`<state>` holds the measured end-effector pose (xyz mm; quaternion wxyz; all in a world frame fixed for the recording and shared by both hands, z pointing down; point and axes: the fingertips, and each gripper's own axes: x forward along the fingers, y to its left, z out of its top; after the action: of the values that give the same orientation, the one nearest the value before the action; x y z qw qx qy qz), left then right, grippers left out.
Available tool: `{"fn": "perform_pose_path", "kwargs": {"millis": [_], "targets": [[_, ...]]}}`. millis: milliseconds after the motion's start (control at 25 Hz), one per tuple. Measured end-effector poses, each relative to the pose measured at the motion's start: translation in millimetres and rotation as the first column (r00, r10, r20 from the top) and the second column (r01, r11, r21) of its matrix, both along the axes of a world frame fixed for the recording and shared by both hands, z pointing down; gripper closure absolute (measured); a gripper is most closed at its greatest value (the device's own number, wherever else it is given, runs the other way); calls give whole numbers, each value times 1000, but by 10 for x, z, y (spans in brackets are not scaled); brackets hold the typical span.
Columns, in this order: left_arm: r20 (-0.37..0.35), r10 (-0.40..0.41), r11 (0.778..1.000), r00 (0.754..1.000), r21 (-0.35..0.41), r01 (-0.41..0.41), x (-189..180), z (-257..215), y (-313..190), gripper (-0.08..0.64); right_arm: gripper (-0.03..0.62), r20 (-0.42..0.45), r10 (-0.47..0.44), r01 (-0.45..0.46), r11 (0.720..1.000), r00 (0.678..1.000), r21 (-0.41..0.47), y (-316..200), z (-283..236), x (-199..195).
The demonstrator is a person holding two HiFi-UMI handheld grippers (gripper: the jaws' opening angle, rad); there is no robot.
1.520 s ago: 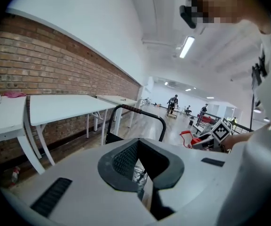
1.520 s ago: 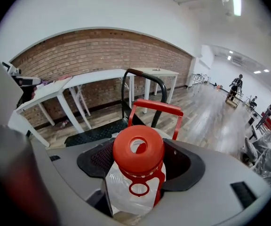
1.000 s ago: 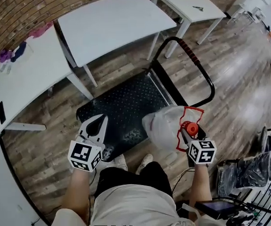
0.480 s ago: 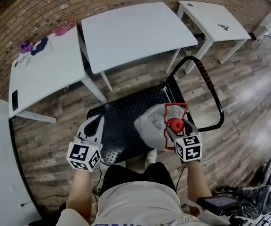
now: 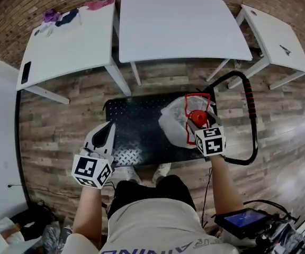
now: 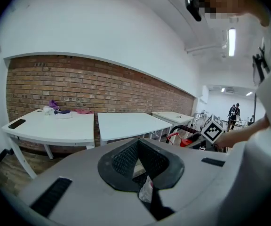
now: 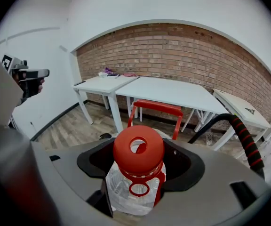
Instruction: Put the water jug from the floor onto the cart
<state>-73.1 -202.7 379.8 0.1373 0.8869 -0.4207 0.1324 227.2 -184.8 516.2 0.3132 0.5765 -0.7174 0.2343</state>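
Hanging over cart (image 5: pixel 136 123) deck: jug (image 5: pixel 173 121), right gripper (image 5: pixel 199 125) jaws clamped on neck. Left gripper (image 5: pixel 107 133) jaws closed, empty. Remaining, likely: set down, release.

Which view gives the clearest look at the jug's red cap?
The right gripper view: the red cap of the water jug sits large and centred, its top hole and ring plain. The head view shows it small, from above. The left gripper view catches only a distant red speck at the right.
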Motion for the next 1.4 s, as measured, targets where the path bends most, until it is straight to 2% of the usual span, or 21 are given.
{"fn": "perform_pose_path", "kwargs": {"millis": [440,880,1400], "targets": [[33,-55,997,998,-51,57,-247,326,97,558,281,-27,-3,2,999,1000,-37,-632,580,172],[83,-106,989,991,-98,114,-476,494,278,558,281,-13,32,-33,997,999,-74,-1110,1047,338],[122,-160,978,980,-115,174,-644,554,383,558,281,-26,50,-53,992,998,-113,-1235,1361,529]]}}
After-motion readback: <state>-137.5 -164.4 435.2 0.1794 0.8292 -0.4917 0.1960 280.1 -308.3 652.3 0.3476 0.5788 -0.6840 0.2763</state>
